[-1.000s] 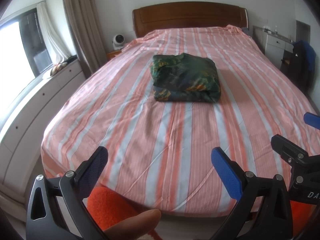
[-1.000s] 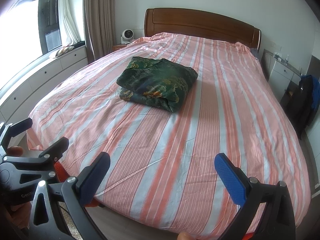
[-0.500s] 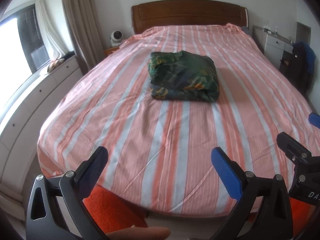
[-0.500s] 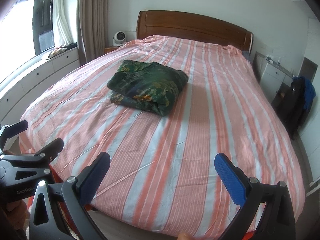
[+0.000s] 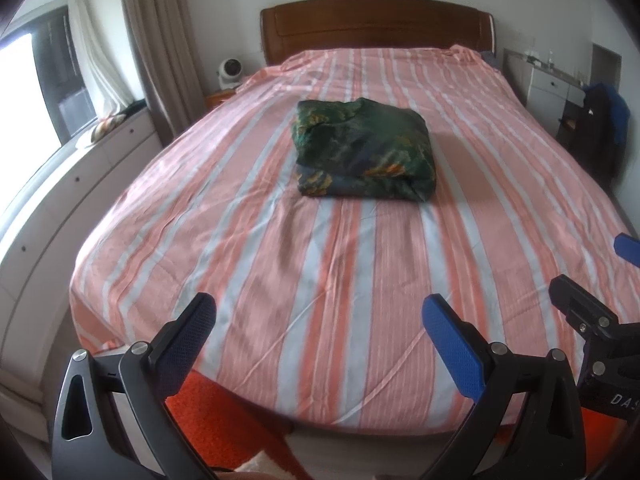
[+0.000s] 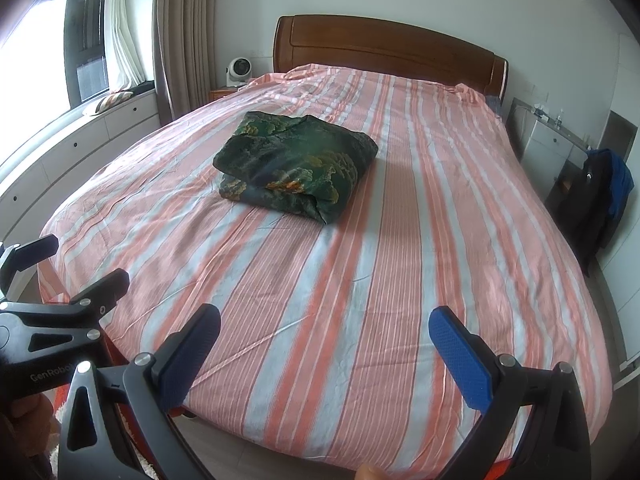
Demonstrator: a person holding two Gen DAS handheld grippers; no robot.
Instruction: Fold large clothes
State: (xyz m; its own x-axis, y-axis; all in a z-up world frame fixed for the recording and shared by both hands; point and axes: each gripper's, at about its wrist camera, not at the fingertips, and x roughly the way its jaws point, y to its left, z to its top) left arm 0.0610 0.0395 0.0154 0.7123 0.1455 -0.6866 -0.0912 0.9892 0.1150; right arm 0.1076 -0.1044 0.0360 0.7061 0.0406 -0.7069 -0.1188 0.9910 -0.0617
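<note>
A dark green patterned garment (image 5: 362, 152) (image 6: 296, 170) lies folded into a thick rectangular bundle in the middle of the striped bed (image 5: 280, 264) (image 6: 400, 272). My left gripper (image 5: 320, 324) hangs open above the foot of the bed, far short of the bundle, with nothing between its blue pads. My right gripper (image 6: 326, 332) is likewise open and holds nothing, back at the foot end. Each gripper shows at the edge of the other's view.
A wooden headboard (image 5: 372, 20) stands at the far end. White drawers (image 5: 52, 208) run under the window on the left. A small fan (image 6: 239, 70) sits on a nightstand. A white cabinet (image 6: 548, 140) and dark hanging clothes (image 6: 600, 200) are on the right. An orange rug (image 5: 224, 420) lies below.
Both grippers have drawn back and away from the bed, so the folded bundle looks farther off. They stay open throughout.
</note>
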